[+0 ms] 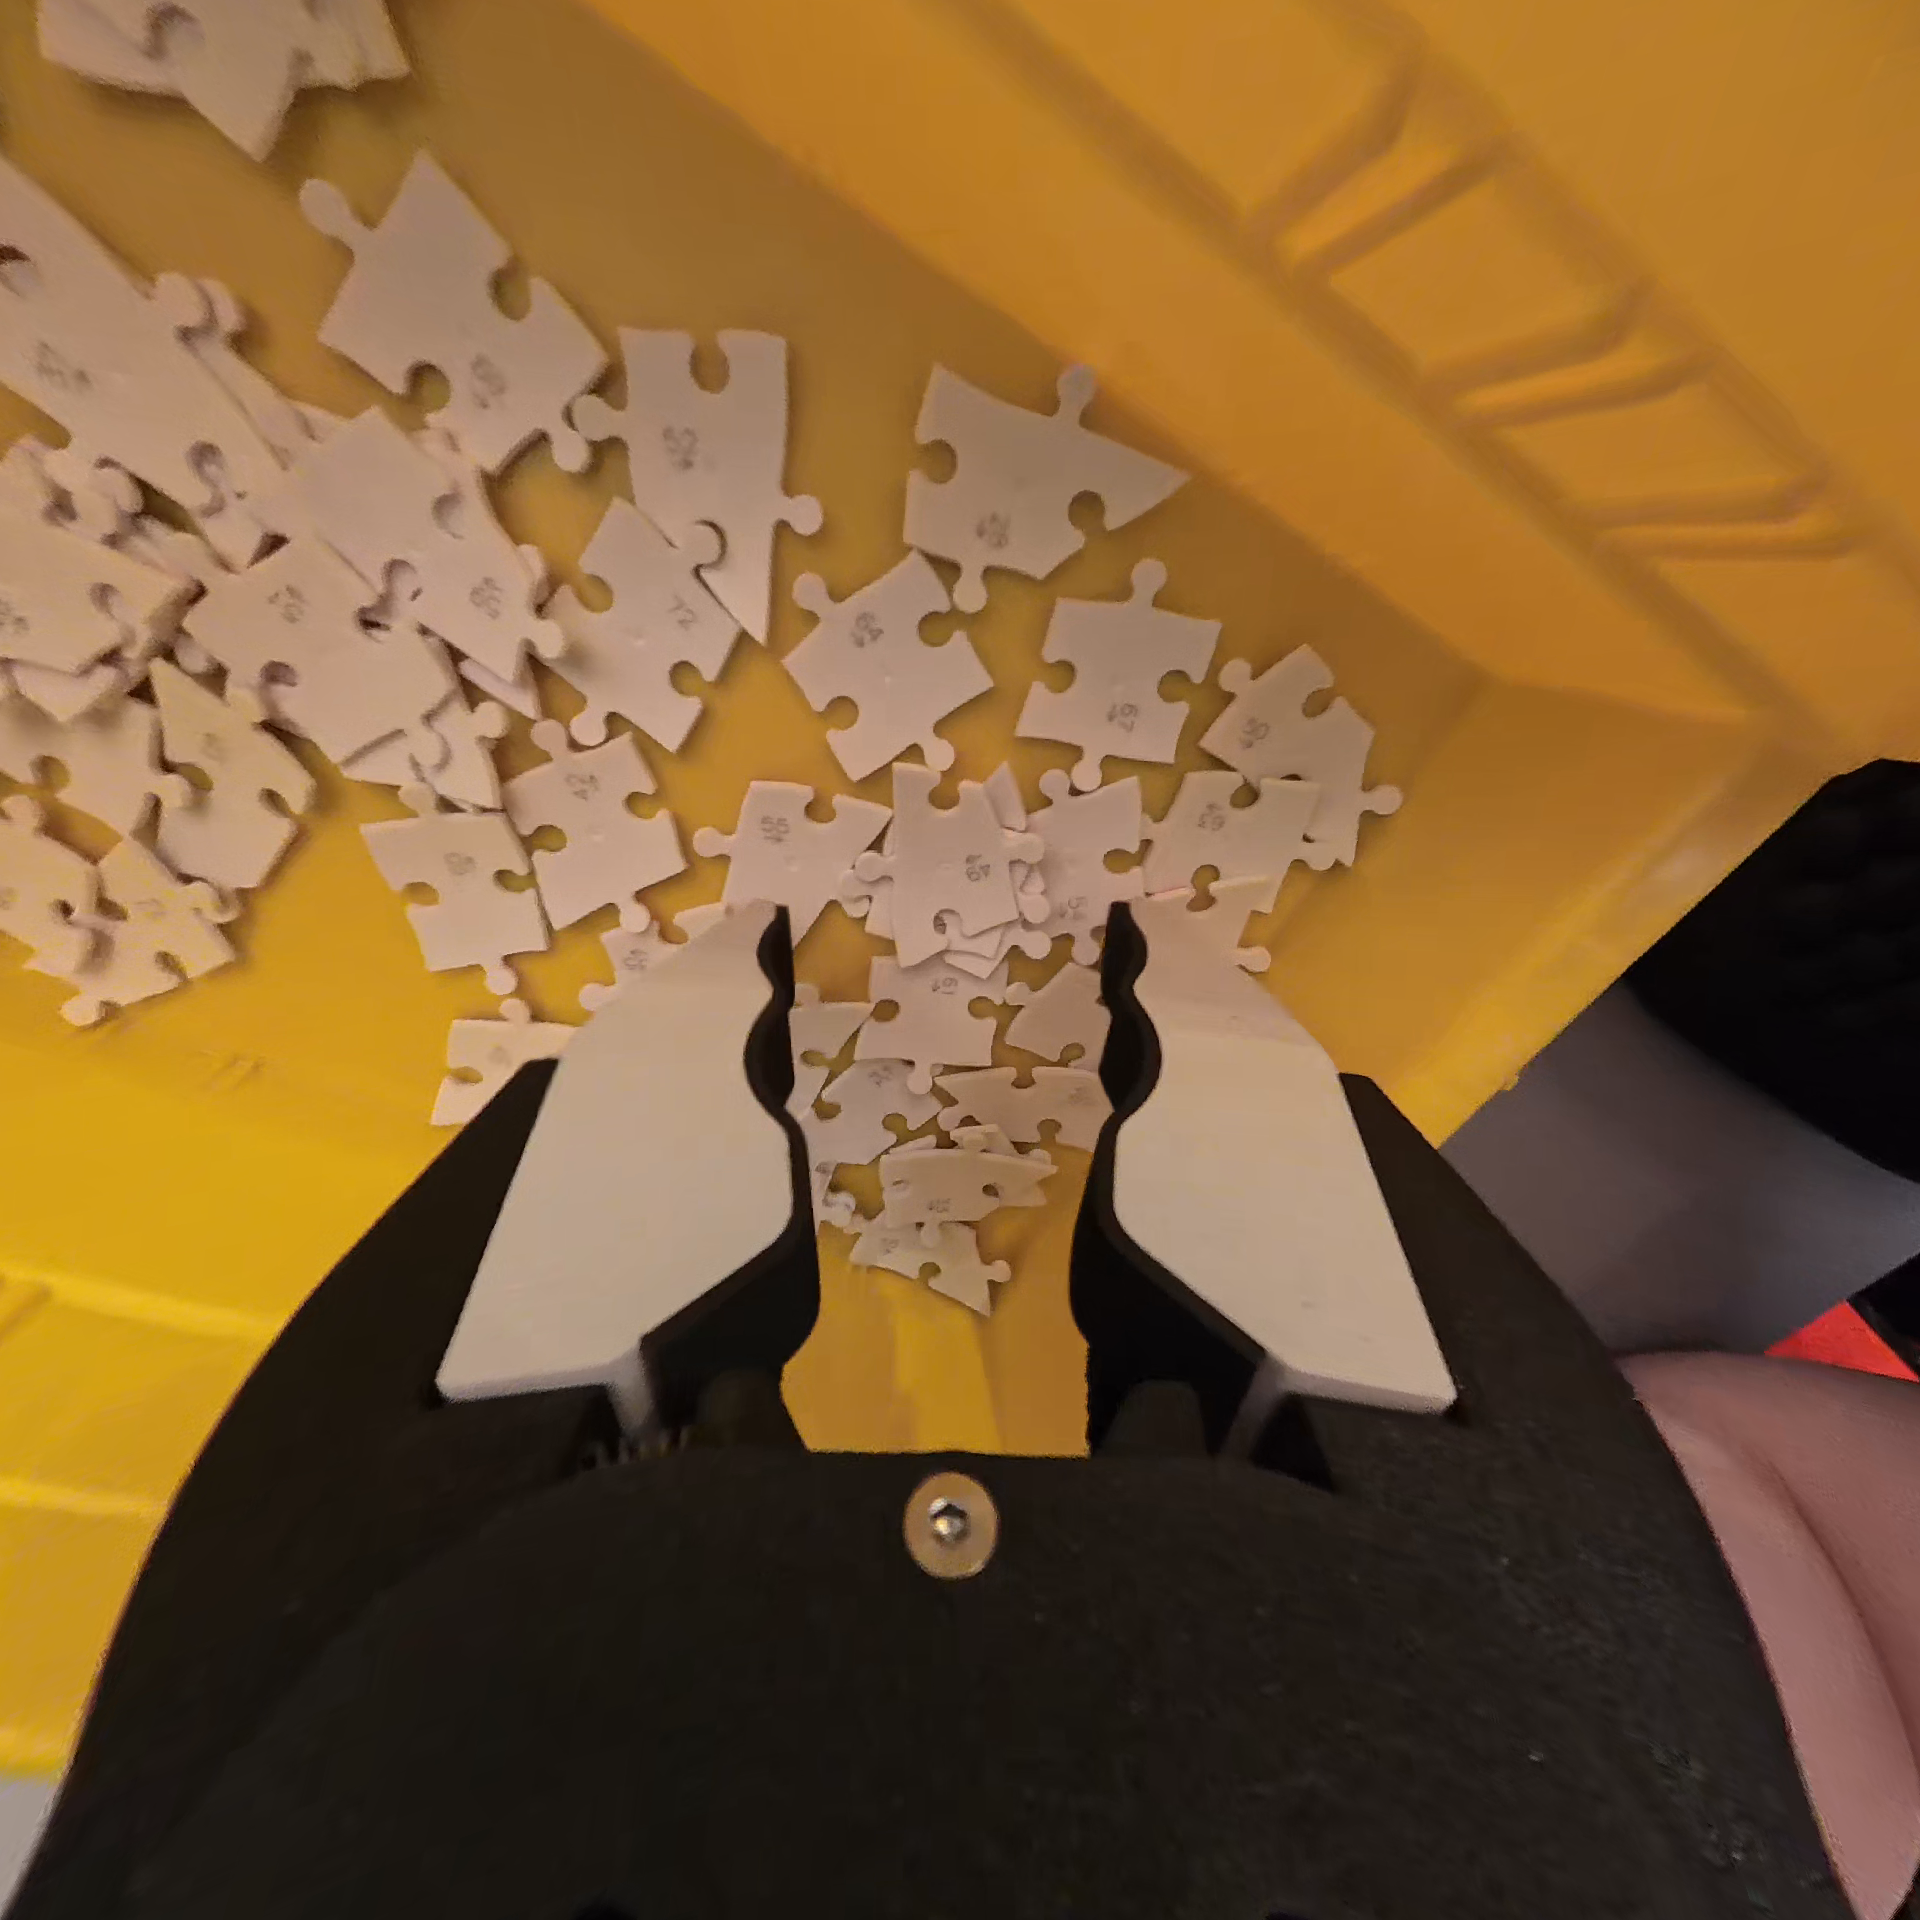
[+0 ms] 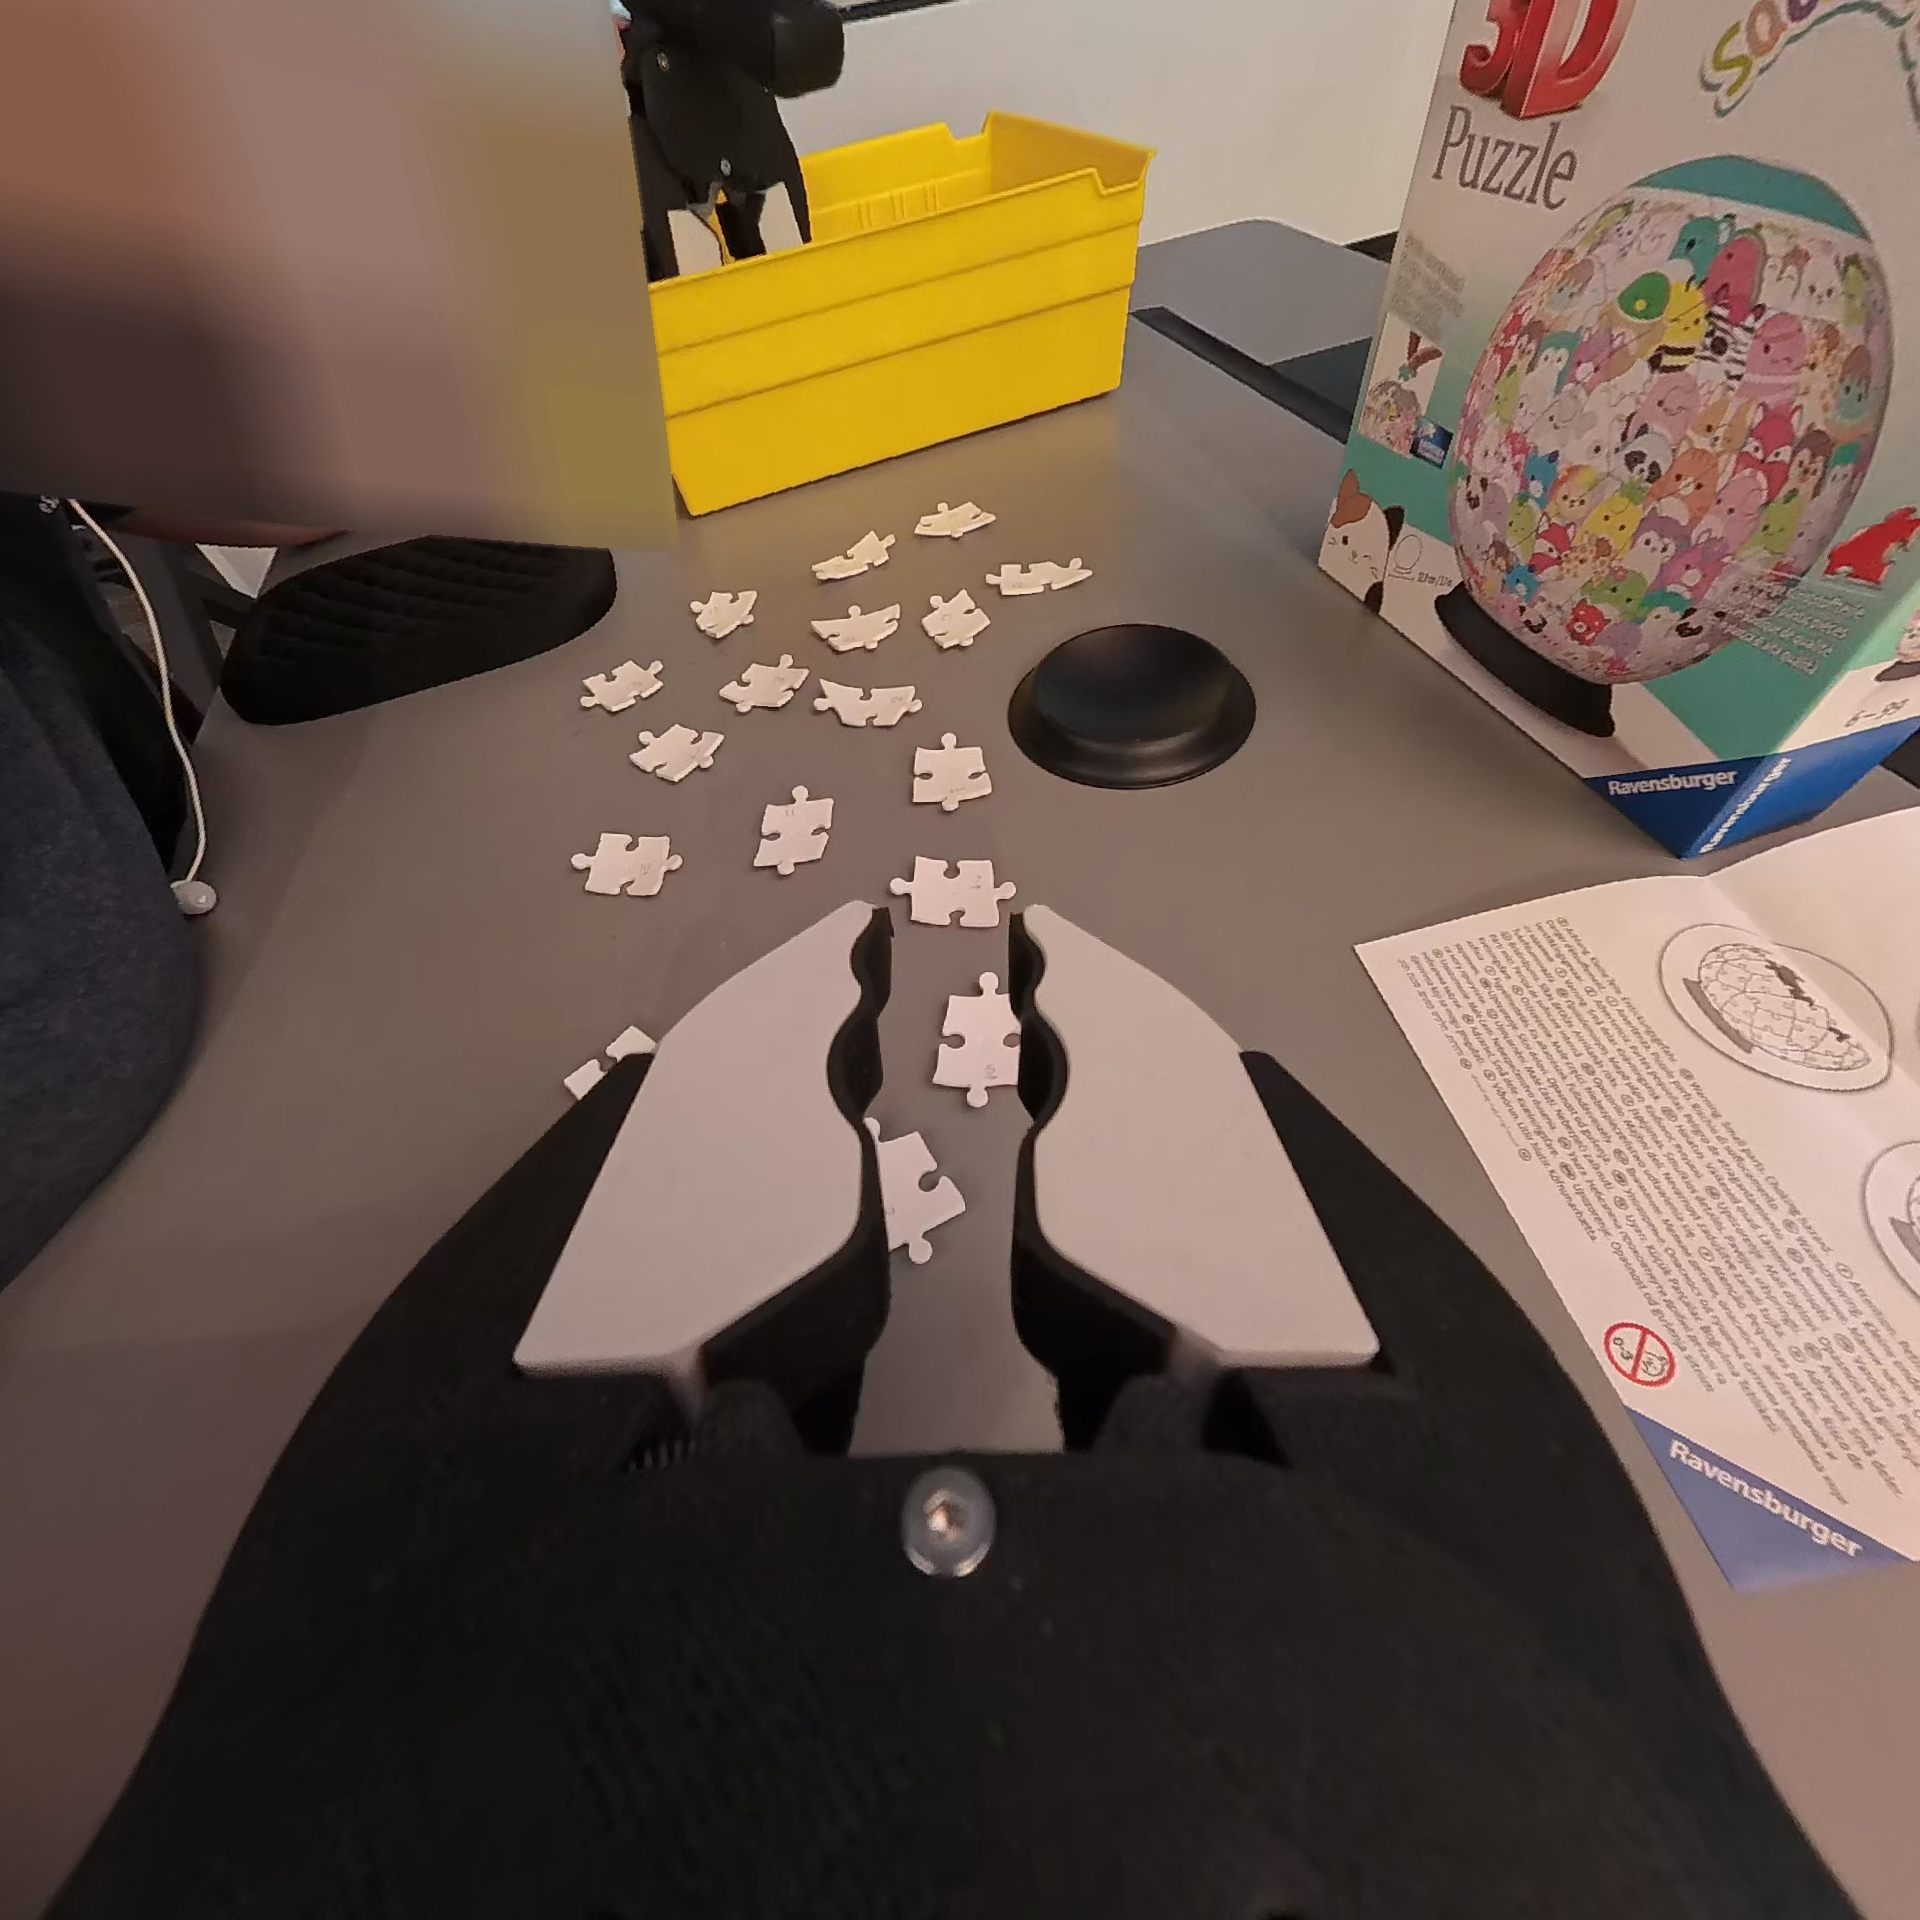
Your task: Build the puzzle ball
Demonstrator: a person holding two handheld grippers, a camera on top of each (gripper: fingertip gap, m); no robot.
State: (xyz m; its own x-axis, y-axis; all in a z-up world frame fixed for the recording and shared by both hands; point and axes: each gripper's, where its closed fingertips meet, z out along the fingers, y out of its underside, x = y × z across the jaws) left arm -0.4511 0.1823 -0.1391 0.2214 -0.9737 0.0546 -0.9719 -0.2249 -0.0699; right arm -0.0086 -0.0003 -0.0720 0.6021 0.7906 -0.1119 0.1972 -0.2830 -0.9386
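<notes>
In the left wrist view, the left gripper (image 1: 945,920) hangs inside the yellow bin (image 1: 1195,343), jaws released and empty, over white puzzle pieces (image 1: 883,665) spreading toward 10 o'clock. In the right wrist view, the right gripper (image 2: 951,920) hovers above the counter (image 2: 1195,935), jaws parted and empty, with loose pieces (image 2: 795,831) at 12 o'clock and the black stand (image 2: 1132,707) at 1 o'clock.

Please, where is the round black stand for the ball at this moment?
In the right wrist view, the black stand sits on the grey table, right of the scattered puzzle pieces, between the yellow bin and the puzzle box.

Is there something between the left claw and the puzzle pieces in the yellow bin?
Nothing visible. The left claw is open inside the yellow bin, directly over the heaped puzzle pieces, with only open space between them.
</notes>
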